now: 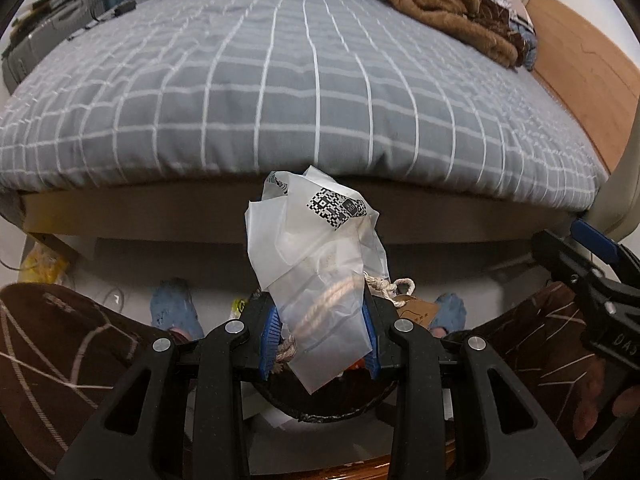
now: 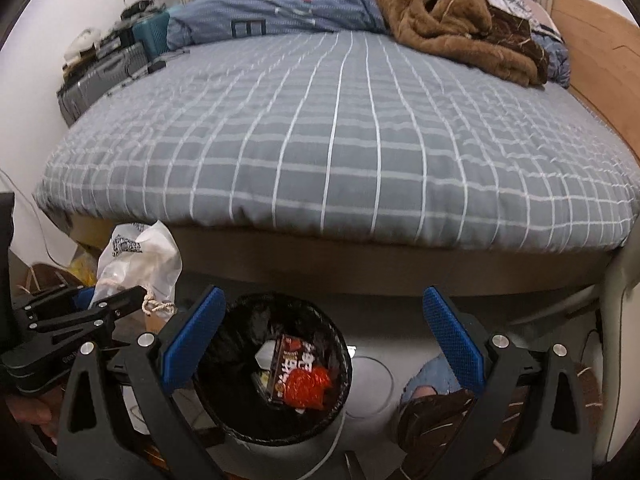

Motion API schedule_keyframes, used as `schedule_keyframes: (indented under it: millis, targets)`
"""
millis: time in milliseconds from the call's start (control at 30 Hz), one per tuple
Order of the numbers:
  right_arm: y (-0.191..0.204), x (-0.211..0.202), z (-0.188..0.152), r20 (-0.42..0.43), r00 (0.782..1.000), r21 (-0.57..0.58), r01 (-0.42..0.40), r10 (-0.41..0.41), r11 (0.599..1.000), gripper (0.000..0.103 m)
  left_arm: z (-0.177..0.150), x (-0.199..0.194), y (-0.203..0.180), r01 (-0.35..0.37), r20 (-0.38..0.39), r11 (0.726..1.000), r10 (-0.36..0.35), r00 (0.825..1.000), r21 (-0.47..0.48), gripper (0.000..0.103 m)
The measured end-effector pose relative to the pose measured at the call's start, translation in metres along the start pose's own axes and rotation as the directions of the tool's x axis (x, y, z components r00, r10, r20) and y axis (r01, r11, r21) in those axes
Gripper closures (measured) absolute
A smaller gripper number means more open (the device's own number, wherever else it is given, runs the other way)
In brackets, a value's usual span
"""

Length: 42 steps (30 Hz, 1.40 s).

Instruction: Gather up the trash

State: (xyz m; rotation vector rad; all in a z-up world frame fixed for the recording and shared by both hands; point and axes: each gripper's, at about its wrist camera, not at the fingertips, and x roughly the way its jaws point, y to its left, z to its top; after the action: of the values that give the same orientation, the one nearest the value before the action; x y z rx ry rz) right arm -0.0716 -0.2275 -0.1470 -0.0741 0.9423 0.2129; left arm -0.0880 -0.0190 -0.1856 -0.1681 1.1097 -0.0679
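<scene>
Plastic fills the left claw (image 1: 322, 334): its blue pads are clamped on the lower part of a crumpled clear bag (image 1: 320, 256), and the bag stands up and away from the pads, its long axis running roughly along the fingers, with a printed code patch near its far end. A length of pale rope (image 1: 384, 285) shows through the plastic and pokes out beside the right pad, knotted; a brown tag (image 1: 414, 307) hangs just past it.

Directly under that claw and slightly nearer the camera sits the bin (image 2: 276, 372), black-lined and round. In the left wrist view only its near rim shows as a dark arc below the pads, so how well the bag is centred over the opening is hard to judge from there. The right wrist view settles it better: the bag and left claw lie to the left of the bin and just above its rim level, so the coming drop probably turns on carrying the bag a little rightward over the opening.

The right claw (image 2: 324, 340) is spread wide apart and holds nothing; the bin mouth lies between and below its fingers, so this claw is nearer the bin, but the left one has the trash. Inside the bin lies a red and black wrapper (image 2: 300, 376).

Beyond both claws runs the bed (image 2: 340, 152) with its grey checked cover. The floor under the bed is dim, and the person's feet and knees hide parts of it.
</scene>
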Motion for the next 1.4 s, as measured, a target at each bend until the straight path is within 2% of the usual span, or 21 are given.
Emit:
schedule_keyframes:
  millis: [267,533,700,767,833,1000,1167,1333,1400]
  targets:
    - [-0.002,0.032,-0.012,-0.057,0.998,-0.007,-0.004,0.004,1.000,0.008,-0.010,0.041,-0.003,-0.013,-0.069,0.999,0.016,0.997,0.032,0.071]
    - [-0.009,0.051,-0.015,-0.104,0.995,0.020,-0.005,0.007,1.000,0.008,-0.009,0.063,-0.008,-0.013,-0.110,0.999,0.018,0.994,0.042,0.068]
    - [-0.012,0.056,-0.017,-0.122,0.993,0.025,0.001,0.002,1.000,0.008,-0.010,0.070,-0.007,-0.027,-0.110,0.999,0.032,0.993,0.044,0.057]
    - [-0.013,0.058,-0.016,-0.126,0.992,0.033,0.006,-0.002,0.999,0.008,-0.010,0.073,-0.008,-0.026,-0.109,0.999,0.030,0.994,0.046,0.048]
    - [-0.014,0.058,-0.015,-0.126,0.992,0.039,0.008,-0.003,0.999,0.008,-0.011,0.074,-0.008,-0.026,-0.108,0.999,0.031,0.994,0.044,0.045]
    - [-0.014,0.056,-0.015,-0.120,0.993,0.041,0.018,-0.013,0.999,0.008,-0.009,0.067,-0.007,-0.032,-0.085,0.999,0.036,0.996,0.043,0.028]
    - [-0.014,0.045,-0.011,-0.089,0.995,0.041,0.043,-0.039,0.998,0.008,-0.002,0.044,-0.004,-0.059,-0.020,0.998,0.060,0.998,0.035,0.014]
    - [-0.014,0.021,-0.003,-0.045,0.997,0.063,0.058,-0.055,0.996,0.008,0.008,0.007,0.001,-0.051,0.060,0.999,0.051,0.997,0.001,0.006]
    - [-0.010,0.007,0.002,-0.013,0.998,0.062,0.062,-0.061,0.996,0.008,0.012,-0.008,0.000,-0.050,0.087,0.999,0.050,0.995,-0.009,0.006]
